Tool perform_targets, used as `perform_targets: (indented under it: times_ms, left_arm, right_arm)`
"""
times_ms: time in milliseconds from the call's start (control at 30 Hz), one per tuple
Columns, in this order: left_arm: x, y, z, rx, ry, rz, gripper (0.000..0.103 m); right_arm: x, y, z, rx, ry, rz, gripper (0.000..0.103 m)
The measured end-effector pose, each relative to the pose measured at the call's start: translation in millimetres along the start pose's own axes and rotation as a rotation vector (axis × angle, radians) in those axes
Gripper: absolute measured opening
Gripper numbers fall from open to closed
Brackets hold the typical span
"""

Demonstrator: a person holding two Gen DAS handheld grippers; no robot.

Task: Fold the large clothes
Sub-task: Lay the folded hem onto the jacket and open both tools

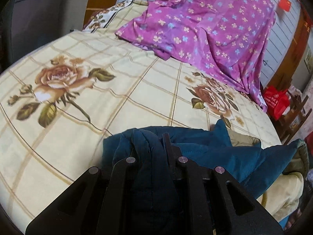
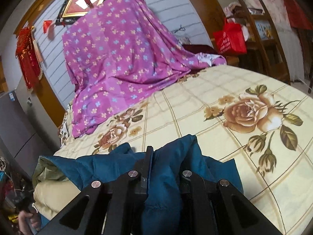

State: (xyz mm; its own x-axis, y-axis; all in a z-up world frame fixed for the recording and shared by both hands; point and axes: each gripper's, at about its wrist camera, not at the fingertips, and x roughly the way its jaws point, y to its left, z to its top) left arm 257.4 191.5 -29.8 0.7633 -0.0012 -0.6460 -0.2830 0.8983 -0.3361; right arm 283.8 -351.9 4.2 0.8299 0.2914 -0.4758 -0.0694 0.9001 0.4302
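The left gripper (image 1: 165,137) is seen from behind, pointed forward and somewhat downward over the near edge of the bed (image 1: 78,101). Its jaws are closed, and a bunch of the blue jacket (image 1: 215,152) is pinched between them; only one black finger (image 1: 166,143) is clearly visible. The right gripper (image 2: 149,150) is held likewise above the near edge, its jaws clamped tight on another fold of the same jacket. A hand (image 2: 29,222), probably the person's left one, is glimpsed at the lower left corner of the right wrist view.
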Motion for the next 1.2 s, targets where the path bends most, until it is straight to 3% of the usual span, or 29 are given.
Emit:
perform_targets:
  times_ms: [167, 300, 433, 467, 533, 567, 633, 767, 867, 967, 1067, 1200]
  left_arm:
    - [10.5, -1.1, -4.0, 0.000, 0.031, -0.003, 0.014]
    - [14.3, 3.5, -1.5, -0.017, 0.085, -0.039, 0.018]
    - [14.1, 23.0, 7.7, -0.135, 0.172, -0.183, 0.035]
    - [11.4, 26.8, 10.9, -0.153, 0.182, -0.203, 0.039]
    - [1.1, 29.1, 17.9, -0.157, 0.174, -0.224, 0.058]
    - [-7.5, 30.1, 21.8, -0.156, 0.151, -0.238, 0.062]
    - [-28.4, 32.1, 29.6, -0.145, 0.085, -0.245, 0.082]
    - [-64.6, 41.9, 39.8, -0.173, -0.014, -0.263, 0.083]
    - [-87.0, 36.7, 34.4, -0.133, -0.085, -0.266, 0.083]
    - [-86.8, 15.2, 21.1, -0.029, -0.069, -0.245, 0.083]
    - [-66.3, -15.1, 10.0, 0.059, -0.012, -0.207, 0.083]
    - [-24.9, -50.2, 10.7, 0.104, 0.075, -0.142, 0.083]
  right_arm:
    - [21.0, -9.4, -2.7, 0.044, 0.097, -0.010, 0.015]
    - [23.9, -15.7, -5.8, 0.092, 0.120, 0.006, 0.031]
    - [12.5, -30.5, -5.8, 0.254, 0.089, 0.127, 0.065]
    - [9.1, -32.4, -5.3, 0.280, 0.078, 0.145, 0.068]
    - [-1.5, -34.1, -3.4, 0.319, 0.050, 0.159, 0.076]
    - [-6.6, -33.6, -2.1, 0.325, 0.038, 0.163, 0.076]
    - [-15.5, -28.9, 1.8, 0.316, 0.023, 0.166, 0.076]
    - [-32.7, -14.6, 9.8, 0.221, -0.002, 0.132, 0.076]
    - [-51.1, 1.2, 13.1, 0.111, -0.043, 0.089, 0.076]
    - [-55.7, 27.2, 11.1, -0.040, -0.016, 0.089, 0.076]
    - [-39.7, 48.3, 2.6, -0.148, 0.082, 0.104, 0.076]
    - [-6.8, 55.9, 2.3, -0.180, 0.161, 0.058, 0.076]
